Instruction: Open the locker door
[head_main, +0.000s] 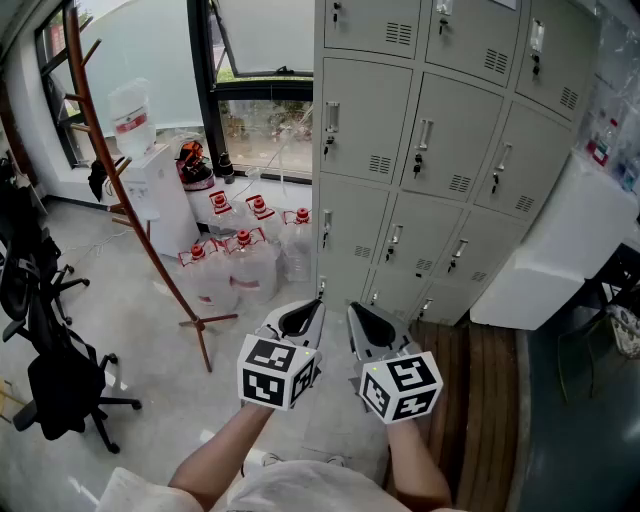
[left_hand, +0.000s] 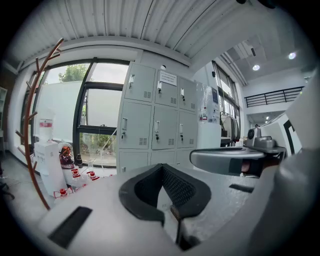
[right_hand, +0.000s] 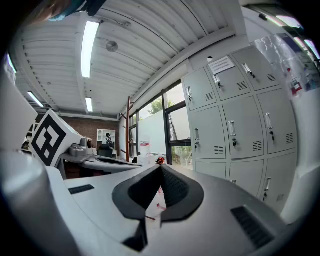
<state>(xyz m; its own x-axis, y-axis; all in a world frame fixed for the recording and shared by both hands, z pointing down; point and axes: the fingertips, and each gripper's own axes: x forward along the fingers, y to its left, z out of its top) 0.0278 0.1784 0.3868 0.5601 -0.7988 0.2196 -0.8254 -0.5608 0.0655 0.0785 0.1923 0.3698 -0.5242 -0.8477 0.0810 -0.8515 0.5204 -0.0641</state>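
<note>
1. The left tongs (head_main: 304, 318) are held low in front of the person. Their dark ribbed pads are together at the tip, with nothing between them.
2. The right tongs (head_main: 371, 324) sit just beside the left pair at about the same height. Their pads are also pressed together and hold nothing.
3. Each pair carries a marker cube. The left cube (head_main: 278, 372) and the right cube (head_main: 402, 386) sit close to the person's bare forearms (head_main: 225, 455).
4. A grey bank of lockers (head_main: 440, 150) stands ahead of both tongs and well apart from them.
5. Every locker door in view is closed, including the locker door (head_main: 365, 120) in the left column. Each door has a vertical handle, a vent slot and a key hanging in its lock.
6. Neither pair of tongs touches any door or handle.
7. Left of the lockers, clear water jugs with red caps (head_main: 245, 262) stand clustered on the pale floor (head_main: 150, 330) below a window (head_main: 265, 125).
8. A white water dispenser (head_main: 160, 195) with a bottle on top stands beside the jugs.
9. A wooden coat rack (head_main: 140, 225) leans across the view in front of the dispenser.
10. A black office chair (head_main: 50, 370) stands at the far left.
11. A white cabinet-like box (head_main: 570, 250) stands against the right end of the lockers.
</note>
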